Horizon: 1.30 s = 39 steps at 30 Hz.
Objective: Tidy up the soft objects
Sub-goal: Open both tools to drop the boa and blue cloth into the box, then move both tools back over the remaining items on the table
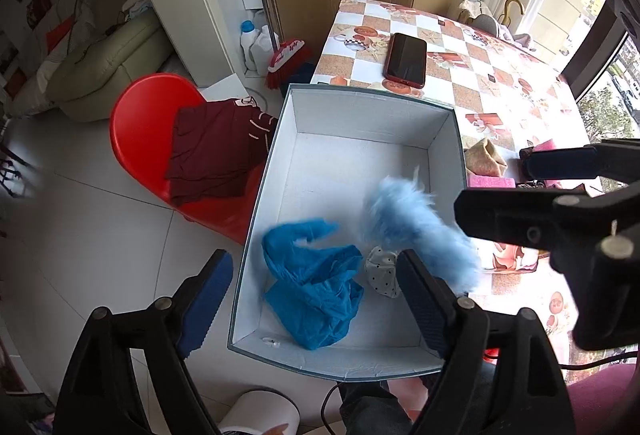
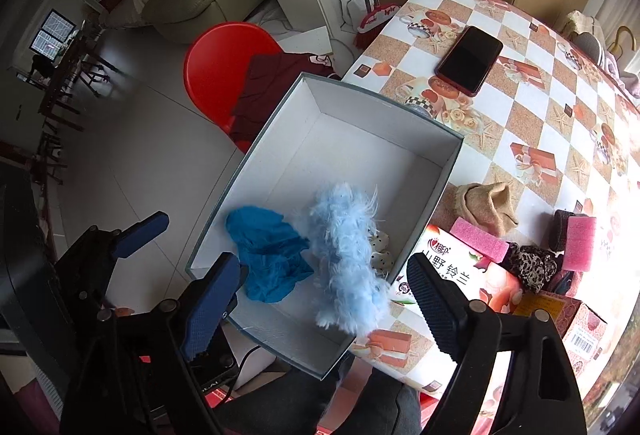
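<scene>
Pale blue fluff is the first thing that jumps out: a fuzzy light-blue scarf (image 2: pixel 346 263) draped over the near right wall of the white box (image 2: pixel 362 139), most of it inside, its lower end hanging out onto the table side. It looks smeared in the left wrist view, so its exact pose is hard to pin down. Nothing is gripping it.

Next to it on the box floor sits a crumpled blue cloth (image 2: pixel 270 259), and tucked between the two is a little white polka-dot fabric piece (image 1: pixel 382 273), half hidden by the fluff.

The right gripper (image 2: pixel 316 305) has its jaws spread wide with nothing between them, hovering over the near end of the box. The left gripper (image 1: pixel 314 293) is just as wide open and empty, one finger out over the floor tiles and the other over the box interior.

The box sits at the edge of a table with a checkered tablecloth (image 2: pixel 520 123). Still out on the cloth: a tan knitted piece (image 2: pixel 486 209), two pink sponges (image 2: pixel 480 239), a leopard-print fabric (image 2: pixel 530 267) and a tissue pack (image 2: pixel 460 275) just beside the box wall. A dark phone (image 2: pixel 468 59) lies farther back. Off the table there's a red chair (image 1: pixel 140 123) with a maroon garment (image 1: pixel 216 151) on it.
</scene>
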{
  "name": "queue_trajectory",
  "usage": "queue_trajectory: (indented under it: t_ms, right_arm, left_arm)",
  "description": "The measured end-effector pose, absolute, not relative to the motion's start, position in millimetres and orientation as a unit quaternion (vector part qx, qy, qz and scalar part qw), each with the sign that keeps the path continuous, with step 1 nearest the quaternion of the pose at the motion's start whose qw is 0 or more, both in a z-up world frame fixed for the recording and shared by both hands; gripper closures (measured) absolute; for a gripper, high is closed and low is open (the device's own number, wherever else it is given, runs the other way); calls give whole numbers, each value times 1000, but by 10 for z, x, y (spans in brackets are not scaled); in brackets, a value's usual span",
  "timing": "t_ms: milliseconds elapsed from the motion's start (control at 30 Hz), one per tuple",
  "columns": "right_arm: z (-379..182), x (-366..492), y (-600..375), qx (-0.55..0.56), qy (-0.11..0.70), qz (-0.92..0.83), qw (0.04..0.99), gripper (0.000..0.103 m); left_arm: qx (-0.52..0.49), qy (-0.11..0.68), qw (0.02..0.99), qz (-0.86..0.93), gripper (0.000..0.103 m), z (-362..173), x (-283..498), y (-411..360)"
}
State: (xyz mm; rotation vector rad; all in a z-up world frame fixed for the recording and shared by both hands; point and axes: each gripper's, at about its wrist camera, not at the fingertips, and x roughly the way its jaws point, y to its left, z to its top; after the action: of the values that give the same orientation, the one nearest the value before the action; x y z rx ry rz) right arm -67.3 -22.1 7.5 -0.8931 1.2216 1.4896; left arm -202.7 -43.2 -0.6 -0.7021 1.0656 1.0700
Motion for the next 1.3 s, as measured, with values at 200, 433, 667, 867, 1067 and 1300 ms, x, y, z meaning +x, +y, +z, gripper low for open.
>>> queue_trajectory:
  t_ms: [200, 433, 667, 867, 1067, 1300]
  right_arm:
    - [53, -341, -301, -337, 536, 580, 512, 0]
    - [273, 664, -546, -247, 578, 506, 590, 0]
    - [402, 1942, -945, -195, 589, 394, 678, 0]
    - [-85, 2444, -910, -241, 621, 365, 651, 0]
    - [-754, 2464, -463, -342, 631, 395, 574, 0]
    - [-1397, 2562, -116, -351, 677, 408, 502, 0]
  left_arm:
    - [-391, 414, 705, 422, 0, 79, -2064, -311]
    - [-358, 422, 744, 374, 0, 338, -1568, -175]
    - [-311, 479, 759, 312, 0, 219, -771, -213]
    - [-293, 529, 746, 277, 0, -40, -125, -169]
    - [-312, 591, 703, 244, 0, -510, 467, -3]
    - [-342, 645, 637, 250, 0, -1055, 817, 248]
